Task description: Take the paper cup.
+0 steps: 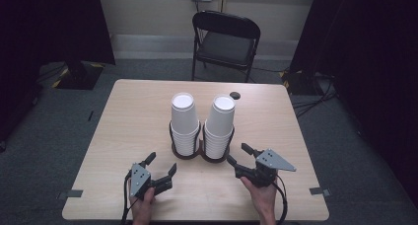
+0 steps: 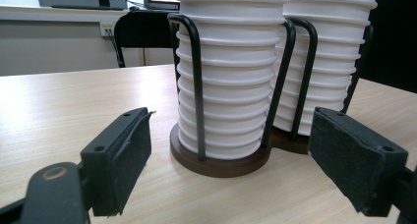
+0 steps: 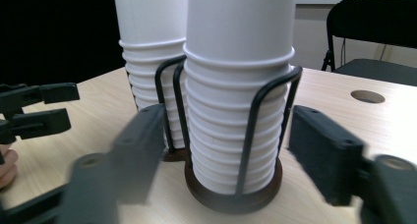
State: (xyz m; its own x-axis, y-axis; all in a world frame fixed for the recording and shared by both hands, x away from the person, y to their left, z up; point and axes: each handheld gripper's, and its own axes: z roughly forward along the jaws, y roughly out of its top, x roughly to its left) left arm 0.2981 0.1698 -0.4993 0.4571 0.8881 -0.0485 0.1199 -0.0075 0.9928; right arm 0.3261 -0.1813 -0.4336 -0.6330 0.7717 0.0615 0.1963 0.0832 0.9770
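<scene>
Two stacks of white paper cups stood side by side near the middle of the table (image 1: 133, 116), each sitting upside down in a black wire holder (image 2: 196, 86) with a round brown base. The left stack of cups (image 1: 184, 119) and the right stack of cups (image 1: 220, 124) were just beside each other, and their holders touched at the bases. A small round hole (image 1: 235, 95) showed in the tabletop just beyond the right stack, and a black folding chair (image 1: 226, 40) stood at the far side.

The person's left gripper (image 1: 161, 164) rested low over the near part of the table, left of the holders and pointing toward them. Its jaws stood wide apart with nothing between the pads. The right gripper (image 1: 238, 155) hung just beside the near right edge of the right stack's holder, angled toward it. Its jaws also stood apart and gripped nothing, and the cups sat beyond the pads rather than between them.
</scene>
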